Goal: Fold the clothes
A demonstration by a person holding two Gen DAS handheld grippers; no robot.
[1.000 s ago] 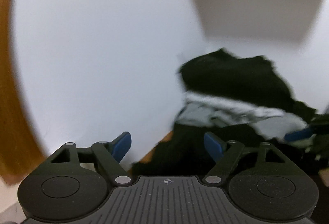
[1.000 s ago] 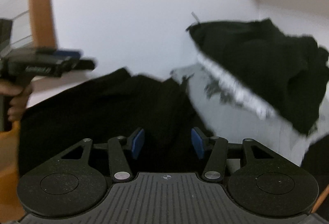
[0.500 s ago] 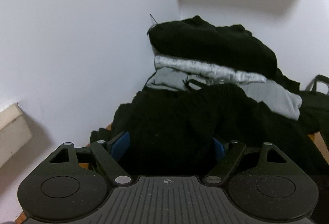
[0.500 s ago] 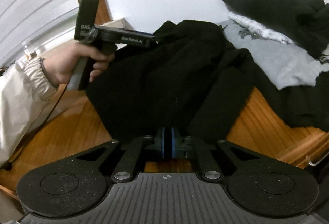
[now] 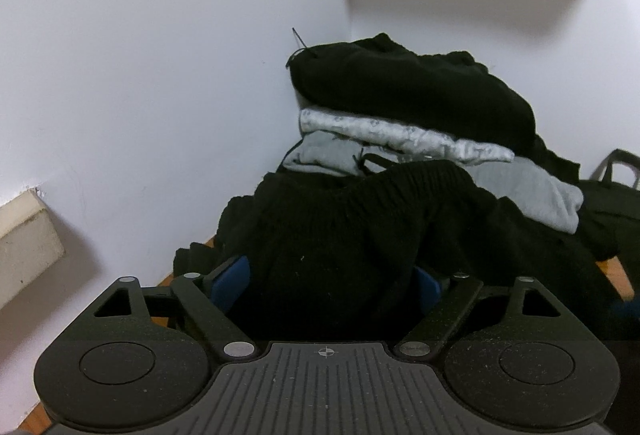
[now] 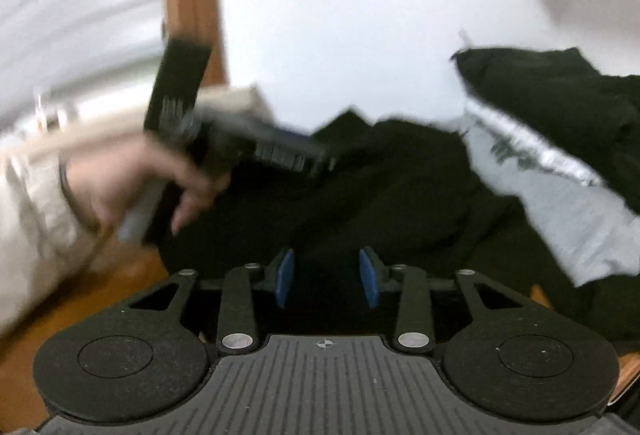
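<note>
A crumpled black knitted sweater (image 5: 360, 235) lies heaped on the wooden table (image 6: 132, 275), at 6 o'clock from a stack of folded black and grey clothes (image 5: 420, 115). The left gripper (image 5: 326, 285) has its jaws wide and opening, with knit bunched between them. The right gripper (image 6: 326, 275) has its jaws opening, narrow, above the dark fabric.

Each handheld tool is matte black plastic with a ribbed grey top plate, two round discs, silver pivot screws and blue rubber pads: the left gripper (image 5: 326, 285) and the right gripper (image 6: 326, 277). The person's left hand (image 6: 132, 187) emerges from a cream fabric sleeve (image 6: 28, 227), with a dark band at the wrist.
</note>
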